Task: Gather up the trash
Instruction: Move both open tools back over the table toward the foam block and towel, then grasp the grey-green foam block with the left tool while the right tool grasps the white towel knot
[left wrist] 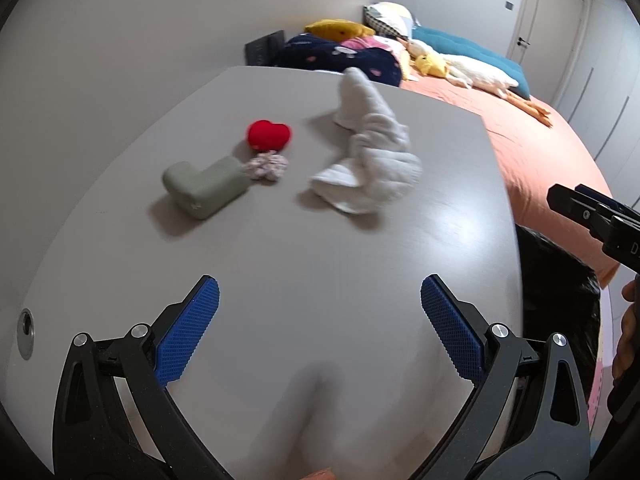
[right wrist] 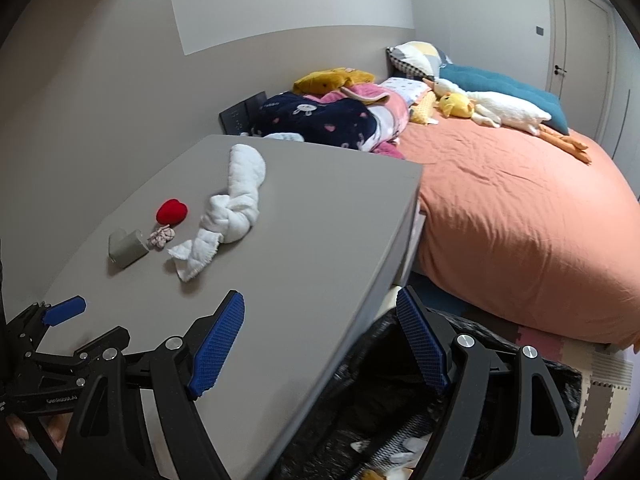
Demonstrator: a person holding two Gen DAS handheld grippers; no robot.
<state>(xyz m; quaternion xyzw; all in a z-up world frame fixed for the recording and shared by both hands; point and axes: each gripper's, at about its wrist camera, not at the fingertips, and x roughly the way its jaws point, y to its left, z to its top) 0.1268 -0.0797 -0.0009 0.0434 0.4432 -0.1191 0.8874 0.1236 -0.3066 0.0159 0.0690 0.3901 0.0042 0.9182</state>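
1. Left gripper point(left wrist: 320, 332): jaws wide apart, nothing between the blue pads, only bare grey table point(left wrist: 280, 248) under them.
2. Right gripper point(right wrist: 320, 344): jaws also spread wide, empty; it straddles the table's edge, with the black trash bag point(right wrist: 380, 412) below it at 6 o'clock.
3. Trash on the table, left wrist view: white cloth point(left wrist: 368, 148) at about 12 o'clock from the left claw, well apart; long axis runs roughly 12 to 6, slightly tilted.
4. Green block point(left wrist: 204, 188), small crumpled wad point(left wrist: 266, 166) and red heart point(left wrist: 268, 134) cluster at 11 o'clock, wad touching or just beside the block.
5. Judgement: left hand is nearer the items; the cloth is likely the next pick, grasped across its long axis.
6. The bag sits at 3 o'clock from the left claw.
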